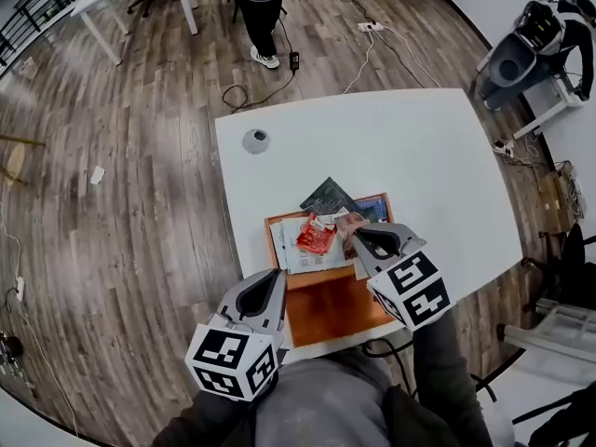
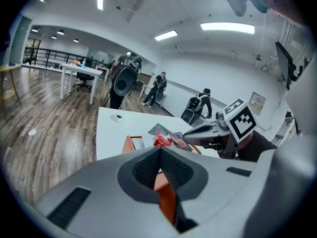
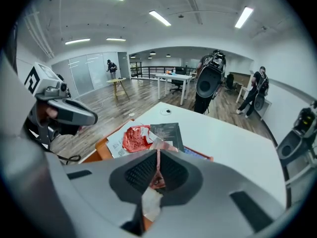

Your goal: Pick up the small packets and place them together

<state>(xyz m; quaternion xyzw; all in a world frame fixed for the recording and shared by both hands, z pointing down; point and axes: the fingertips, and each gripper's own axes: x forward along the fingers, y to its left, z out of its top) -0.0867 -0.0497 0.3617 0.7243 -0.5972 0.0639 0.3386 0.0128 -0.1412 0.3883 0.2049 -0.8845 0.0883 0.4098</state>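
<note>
An orange tray [image 1: 331, 310] sits at the near edge of the white table [image 1: 419, 156]. On it lie a red packet [image 1: 316, 236], a dark packet [image 1: 328, 196] and a white printed packet [image 1: 296, 257]. My right gripper [image 1: 358, 237] hovers over the tray's right part, shut on a thin brownish foil packet [image 1: 349, 222]. That packet's edge shows pinched between the pads [image 3: 157, 175]. The red packet [image 3: 132, 138] and the dark packet [image 3: 167, 134] lie just ahead of it. My left gripper [image 1: 277, 274] hangs over the tray's near left corner, shut with nothing in it [image 2: 160, 150].
A round grey cap [image 1: 256, 141] is set in the table at the far left. A person [image 1: 258, 7] stands beyond the table's far edge, with cables [image 1: 244, 93] on the wooden floor. A grey machine [image 1: 521, 54] stands at the right.
</note>
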